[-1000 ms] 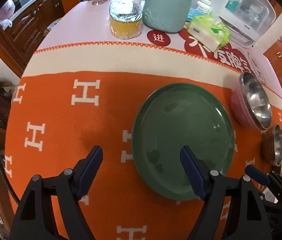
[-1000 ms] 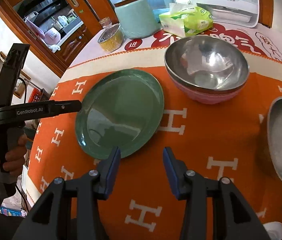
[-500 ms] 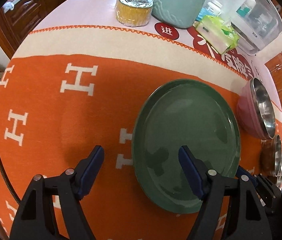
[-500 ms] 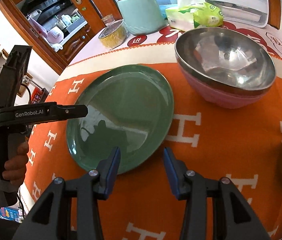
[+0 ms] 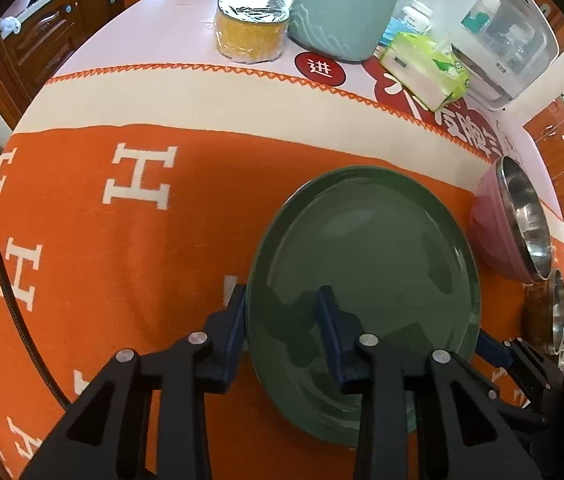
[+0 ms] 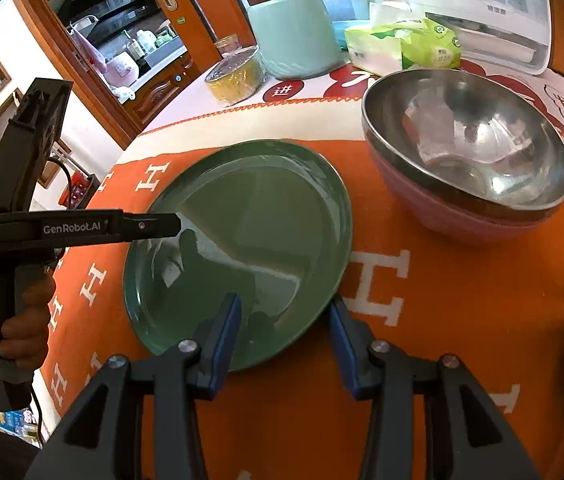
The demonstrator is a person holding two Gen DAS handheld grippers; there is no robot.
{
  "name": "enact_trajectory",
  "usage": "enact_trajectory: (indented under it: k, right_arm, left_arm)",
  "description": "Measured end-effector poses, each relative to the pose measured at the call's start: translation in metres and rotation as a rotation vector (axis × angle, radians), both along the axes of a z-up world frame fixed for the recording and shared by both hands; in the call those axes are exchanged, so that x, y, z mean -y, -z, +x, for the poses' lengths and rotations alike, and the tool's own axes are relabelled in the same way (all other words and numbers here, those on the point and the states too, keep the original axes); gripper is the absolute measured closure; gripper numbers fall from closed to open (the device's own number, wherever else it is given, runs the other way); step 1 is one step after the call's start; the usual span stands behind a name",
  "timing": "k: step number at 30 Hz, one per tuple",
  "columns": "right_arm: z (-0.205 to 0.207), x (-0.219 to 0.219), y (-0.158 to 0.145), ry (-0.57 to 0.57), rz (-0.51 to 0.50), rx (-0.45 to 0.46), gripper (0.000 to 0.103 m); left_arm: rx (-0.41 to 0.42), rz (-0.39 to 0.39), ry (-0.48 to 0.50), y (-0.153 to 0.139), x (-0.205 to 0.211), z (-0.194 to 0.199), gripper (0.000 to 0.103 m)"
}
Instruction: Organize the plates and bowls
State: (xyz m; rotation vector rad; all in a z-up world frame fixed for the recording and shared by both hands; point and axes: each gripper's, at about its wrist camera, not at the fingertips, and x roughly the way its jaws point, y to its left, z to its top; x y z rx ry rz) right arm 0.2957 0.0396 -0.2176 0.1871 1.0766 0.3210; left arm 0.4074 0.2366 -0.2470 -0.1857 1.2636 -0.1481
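I am reading the green plate (image 5: 362,280) lying flat on the orange cloth (image 5: 121,260) of the worktop, the pink-and-steel bowl (image 6: 470,168) just beside it. The left gripper (image 5: 282,312) is straddling the plate's near-left rim, jaws narrowed, one finger outside the edge and one over the well; I cannot tell whether they are pinching yet. The right gripper (image 6: 284,320) is straddling the opposite rim with jaws parted. In my judgement the left is the better seated.

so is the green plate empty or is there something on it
Empty. The green plate shows only reflections on its glossy surface in both wrist views; no food or dish lies on it. Both grippers' jaws straddle its rim.
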Motion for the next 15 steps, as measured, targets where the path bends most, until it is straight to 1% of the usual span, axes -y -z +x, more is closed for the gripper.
enact_trajectory:
  k: [2,5,15]
  right_arm:
    - [0.0,0.002,0.001,0.01,-0.004,-0.005,0.073]
    - [0.001,0.004,0.001,0.016,-0.013,-0.02,0.08]
    - [-0.009,0.007,-0.003,0.025,-0.035,-0.078,0.082]
  left_arm:
    - [0.002,0.006,-0.001,0.0,0.0,0.0,0.07]
    - [-0.001,0.004,0.002,-0.001,-0.001,-0.002,0.07]
    - [-0.066,0.011,0.046,-0.001,0.001,-0.01,0.07]
